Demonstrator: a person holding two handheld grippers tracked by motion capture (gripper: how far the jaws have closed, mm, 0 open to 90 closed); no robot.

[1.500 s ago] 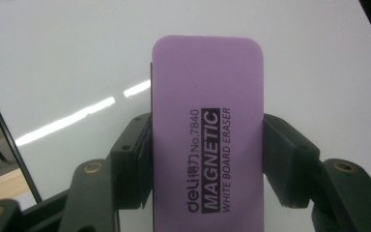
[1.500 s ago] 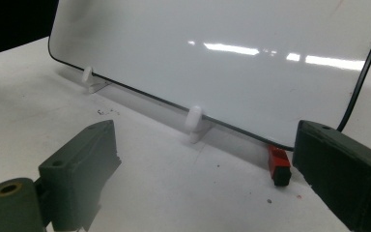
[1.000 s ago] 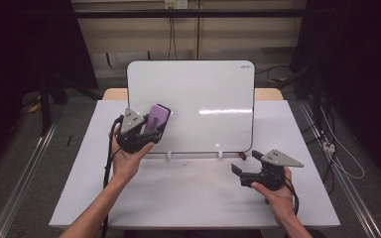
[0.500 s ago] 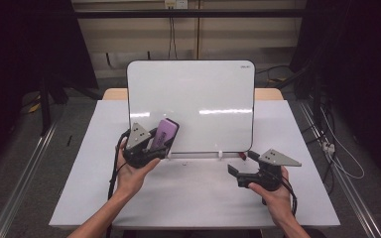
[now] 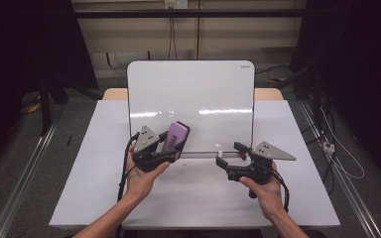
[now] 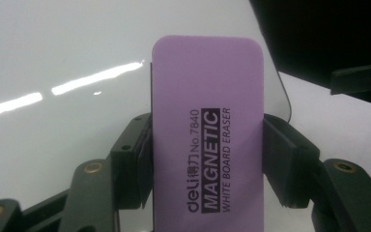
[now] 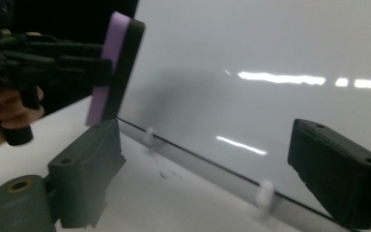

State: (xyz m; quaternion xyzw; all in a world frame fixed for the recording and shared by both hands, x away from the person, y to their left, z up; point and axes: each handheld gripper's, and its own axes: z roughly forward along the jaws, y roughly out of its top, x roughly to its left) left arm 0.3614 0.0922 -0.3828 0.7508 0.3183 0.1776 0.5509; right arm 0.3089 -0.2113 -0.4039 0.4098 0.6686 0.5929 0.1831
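A white whiteboard (image 5: 193, 99) stands upright at the back of the table. My left gripper (image 5: 172, 148) is shut on a purple magnetic eraser (image 5: 174, 136), which it holds on end against the board's lower left part. In the left gripper view the eraser (image 6: 207, 125) sits between both fingers (image 6: 133, 159), label facing me, with the whiteboard (image 6: 53, 72) behind. My right gripper (image 5: 230, 154) hovers open near the board's bottom edge, right of centre. The right gripper view has its gripper (image 7: 212, 164) open before the whiteboard (image 7: 270, 48), with the eraser (image 7: 113, 63) off to the left.
The white table (image 5: 89, 188) has bare room at front and on both sides. Small white clips (image 7: 265, 191) hold the board's bottom edge. Faint dark marks (image 7: 169, 174) lie on the table below it. Cables (image 5: 342, 163) run on the floor at right.
My left gripper has carried the eraser to the right and downward across the board's lower left. The right gripper has drifted slightly left, toward the board's bottom edge.
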